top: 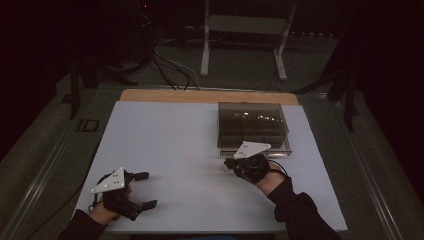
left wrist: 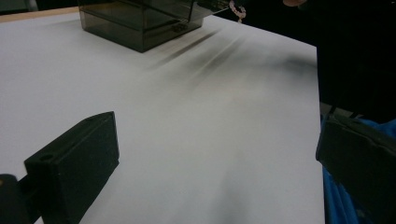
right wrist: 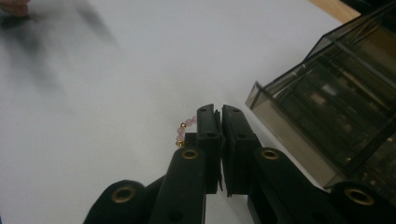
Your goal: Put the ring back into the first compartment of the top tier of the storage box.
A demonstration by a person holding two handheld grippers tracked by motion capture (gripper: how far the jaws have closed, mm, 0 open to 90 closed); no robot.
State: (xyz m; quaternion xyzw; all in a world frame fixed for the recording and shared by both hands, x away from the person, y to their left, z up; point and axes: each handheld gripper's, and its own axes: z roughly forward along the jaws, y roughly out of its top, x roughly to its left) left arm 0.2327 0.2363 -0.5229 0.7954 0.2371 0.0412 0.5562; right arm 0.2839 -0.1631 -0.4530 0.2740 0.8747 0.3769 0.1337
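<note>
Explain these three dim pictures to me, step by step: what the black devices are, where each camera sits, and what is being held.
A person stands at a white table with a hand-held claw in each hand. One picture looks down from above; the other two come from cameras riding on each claw. The left claw rests open on the table with nothing between its jaws. The right claw is shut on a string of pink and gold beads, beside a smoky see-through box with compartments.

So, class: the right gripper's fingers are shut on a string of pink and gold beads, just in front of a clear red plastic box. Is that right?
Not quite. The box is smoky grey clear plastic, not red, as the high view shows. The right gripper does have its fingers shut on the string of pink and gold beads, just in front of that box.
</note>
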